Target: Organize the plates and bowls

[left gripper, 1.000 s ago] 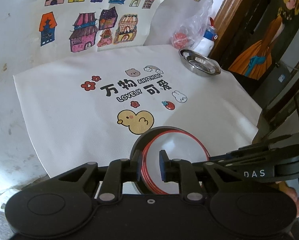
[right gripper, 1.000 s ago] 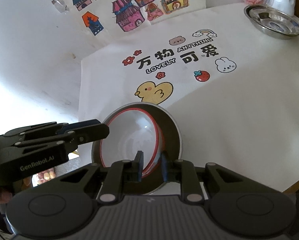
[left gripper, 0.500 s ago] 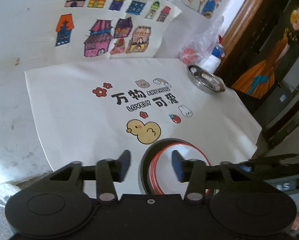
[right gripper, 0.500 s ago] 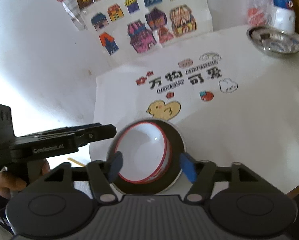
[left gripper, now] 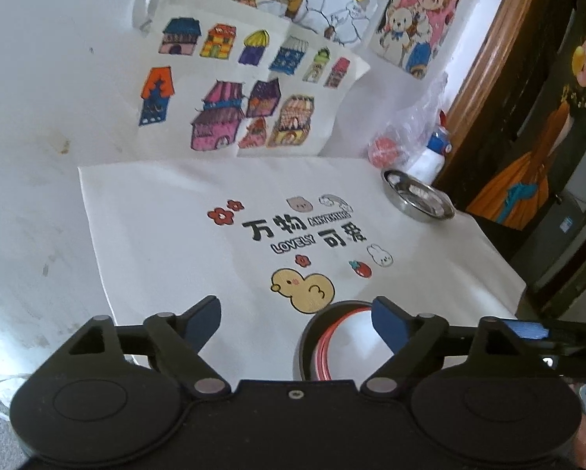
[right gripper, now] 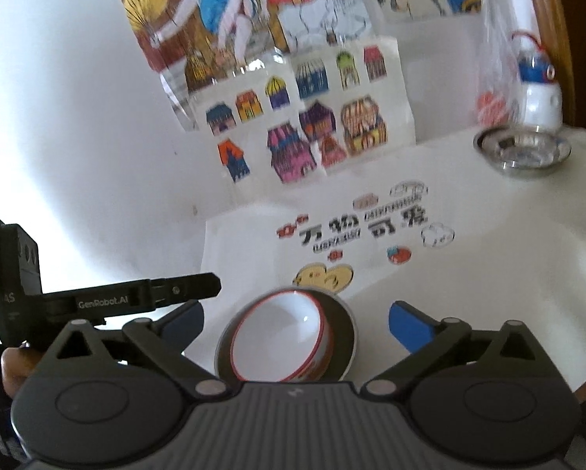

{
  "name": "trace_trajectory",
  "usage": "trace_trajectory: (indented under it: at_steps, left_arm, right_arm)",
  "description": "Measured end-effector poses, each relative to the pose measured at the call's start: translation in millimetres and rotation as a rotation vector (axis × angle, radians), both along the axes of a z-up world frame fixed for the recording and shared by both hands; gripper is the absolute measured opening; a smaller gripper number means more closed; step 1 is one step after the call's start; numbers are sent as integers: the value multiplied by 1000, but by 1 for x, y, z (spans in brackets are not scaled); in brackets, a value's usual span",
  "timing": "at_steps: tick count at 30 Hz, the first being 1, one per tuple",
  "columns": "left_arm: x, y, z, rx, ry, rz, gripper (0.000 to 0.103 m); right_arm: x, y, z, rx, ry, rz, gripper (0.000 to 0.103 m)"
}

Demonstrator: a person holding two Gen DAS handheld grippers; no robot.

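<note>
A white bowl with a red rim (right gripper: 283,333) sits inside a dark grey plate (right gripper: 344,337) on the white cloth near its front edge. The bowl (left gripper: 348,337) and the plate (left gripper: 306,348) also show in the left wrist view. My right gripper (right gripper: 295,323) is open and empty, raised just behind the bowl. My left gripper (left gripper: 295,315) is open and empty, to the left of the stack. A steel dish (right gripper: 522,149) stands at the far right of the cloth; it also shows in the left wrist view (left gripper: 418,199).
The white cloth (left gripper: 167,227) carries a duck print (left gripper: 302,288) and lettering. Drawings of houses (left gripper: 238,94) lean at the back. A plastic bag with a red thing (left gripper: 383,149) and a white and blue bottle (right gripper: 538,86) stand beside the steel dish. The table edge lies at the right.
Both grippers let go of the bowl and plate, opened wide and pulled back and up. The bowl and plate stay on the cloth.
</note>
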State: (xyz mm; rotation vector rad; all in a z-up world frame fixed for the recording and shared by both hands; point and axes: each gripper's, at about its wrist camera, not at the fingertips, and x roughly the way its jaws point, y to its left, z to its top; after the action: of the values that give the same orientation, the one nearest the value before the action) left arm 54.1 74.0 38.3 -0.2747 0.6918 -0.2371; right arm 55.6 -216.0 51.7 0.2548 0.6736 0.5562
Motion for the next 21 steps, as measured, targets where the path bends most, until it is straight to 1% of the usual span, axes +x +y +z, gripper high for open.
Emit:
trace_trajectory:
  at_steps: [3, 5, 9, 11, 13, 15, 17, 18, 19, 21]
  left_arm:
    - [-4, 0, 0, -4, -15, 19, 93]
    - [-7, 0, 0, -2, -26, 26, 100]
    - [-15, -2, -2, 3, -51, 36, 102]
    - [-19, -2, -2, 7, -69, 44, 102]
    - [-24, -3, -3, 15, -85, 52, 102]
    - [-28, -3, -3, 16, -100, 67, 102]
    - [-35, -2, -3, 6, -130, 88, 102]
    - [-40, -1, -3, 0, -161, 108, 102]
    - [-46, 0, -3, 0, -197, 134, 102]
    - [-59, 1, -3, 31, -295, 195, 102]
  right_arm:
    - [-15, -1, -4, 25, -93, -25, 103]
    - [-27, -1, -7, 31, -141, -38, 103]
    - [-50, -1, -17, 57, -225, -101, 103]
    - [-58, -2, -21, 73, -239, -142, 103]
    - [-65, -2, -24, 57, -249, -178, 103]
    - [-71, 0, -26, 16, -275, -205, 103]
    - [-79, 2, -26, -22, -296, -238, 103]
    - [-81, 2, -27, -35, -300, -261, 103]
    - [-83, 1, -28, -42, -301, -279, 103]
    - [-83, 1, -29, -63, -283, -315, 103]
